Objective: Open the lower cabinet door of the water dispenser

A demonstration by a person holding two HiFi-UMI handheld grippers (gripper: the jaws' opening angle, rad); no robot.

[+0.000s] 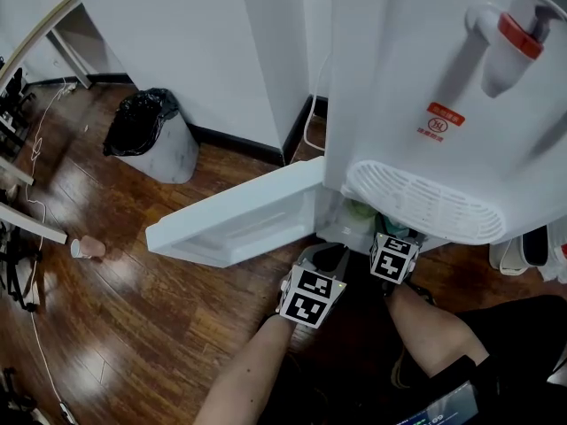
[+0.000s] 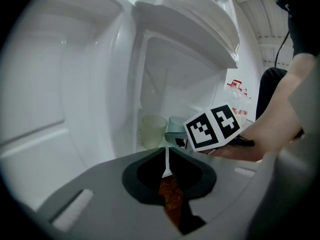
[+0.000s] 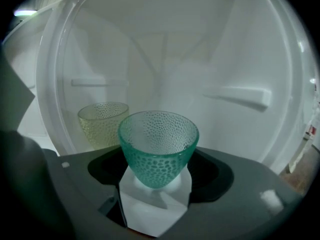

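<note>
With the lower cabinet door [image 1: 237, 218] swung open leftward, the left gripper [image 2: 166, 160] keeps its jaws pressed together, empty, and the right gripper [image 3: 156, 178] has its jaws spread around a green dimpled glass [image 3: 158, 144] inside the cabinet [image 3: 200, 44].

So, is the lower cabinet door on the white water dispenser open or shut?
Open: the white lower cabinet door stands swung wide from the white water dispenser, exposing a dimpled green glass cup inside.

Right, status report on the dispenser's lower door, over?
Left gripper shut, empty. Right gripper open, green cup between jaws. Lower door wide open. Nothing in the way.
</note>
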